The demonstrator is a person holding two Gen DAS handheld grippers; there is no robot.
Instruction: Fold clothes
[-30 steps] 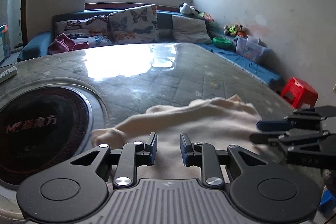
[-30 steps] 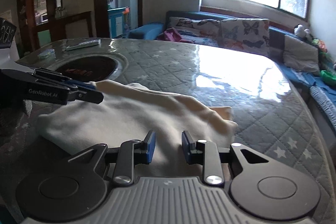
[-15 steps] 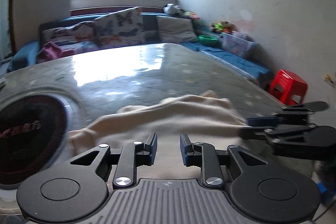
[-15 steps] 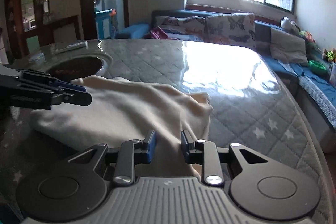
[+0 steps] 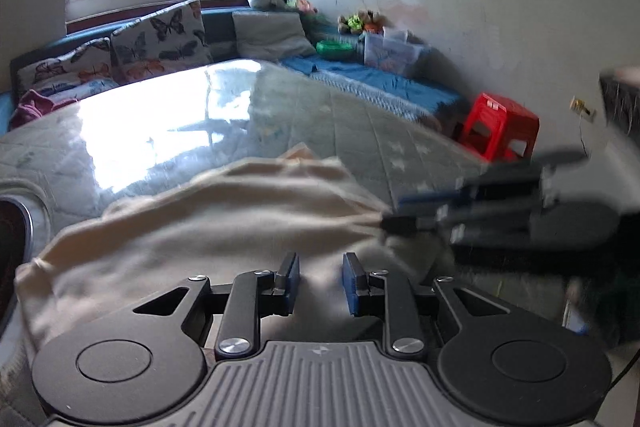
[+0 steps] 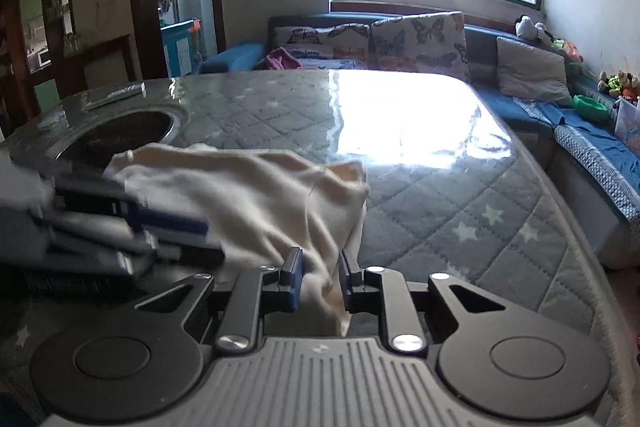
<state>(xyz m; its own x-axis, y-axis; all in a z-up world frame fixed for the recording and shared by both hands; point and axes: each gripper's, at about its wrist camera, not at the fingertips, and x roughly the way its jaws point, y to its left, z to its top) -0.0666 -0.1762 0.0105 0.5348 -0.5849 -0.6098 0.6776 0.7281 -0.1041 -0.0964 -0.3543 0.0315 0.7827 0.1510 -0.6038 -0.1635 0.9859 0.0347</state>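
Note:
A cream garment (image 5: pixel 224 219) lies crumpled on the quilted, glass-topped table (image 5: pixel 160 131). My left gripper (image 5: pixel 320 281) hangs just over its near part, jaws a little apart, with cloth showing below the gap. In the right wrist view it (image 6: pixel 214 239) is a blur over the garment's (image 6: pixel 248 187) left side. My right gripper (image 6: pixel 320 283) has its jaws closing on a bunched fold at the near right corner; the cloth fills the gap and is drawn up to it. In the left wrist view the cloth is pulled to a point at the right gripper's (image 5: pixel 394 214) tips.
A dark round hob (image 6: pixel 120 135) is set into the table at the left, with a remote (image 6: pixel 116 97) beyond it. A sofa with butterfly cushions (image 6: pixel 400 39) runs behind the table. A red stool (image 5: pixel 496 127) stands off the table's right side.
My left gripper has slid right across the garment, towards the right gripper. The right jaws have narrowed on the fold, and that corner is bunched and lifted.

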